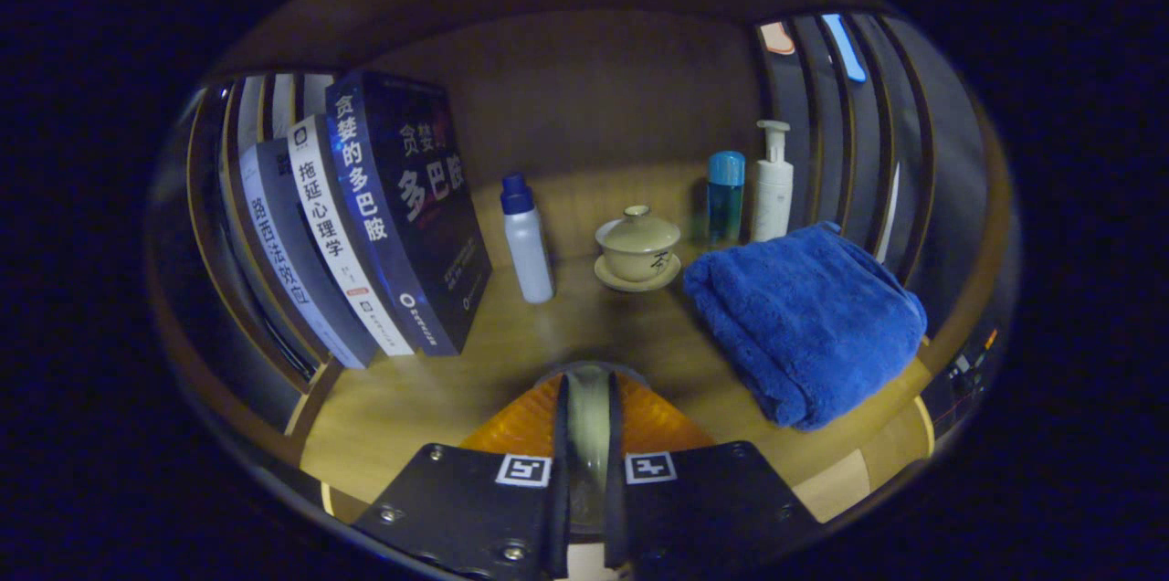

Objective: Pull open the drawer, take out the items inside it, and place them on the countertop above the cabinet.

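My gripper (589,385) hovers over the front part of the wooden countertop (511,353). Its two fingers stand close together, pressed on a thin pale item (589,421) seen edge-on with a rounded top; I cannot tell what it is. The item is held upright just above the wood. Whether it touches the surface is hidden by the fingers. The drawer and cabinet front lie below my view.
Three upright books (365,225) lean at the left. Beyond the fingers stand a white bottle with a blue cap (528,243) and a lidded tea bowl on a saucer (638,249). A folded blue towel (804,321) lies at the right, with a blue-capped bottle (726,197) and a pump bottle (773,184) behind it.
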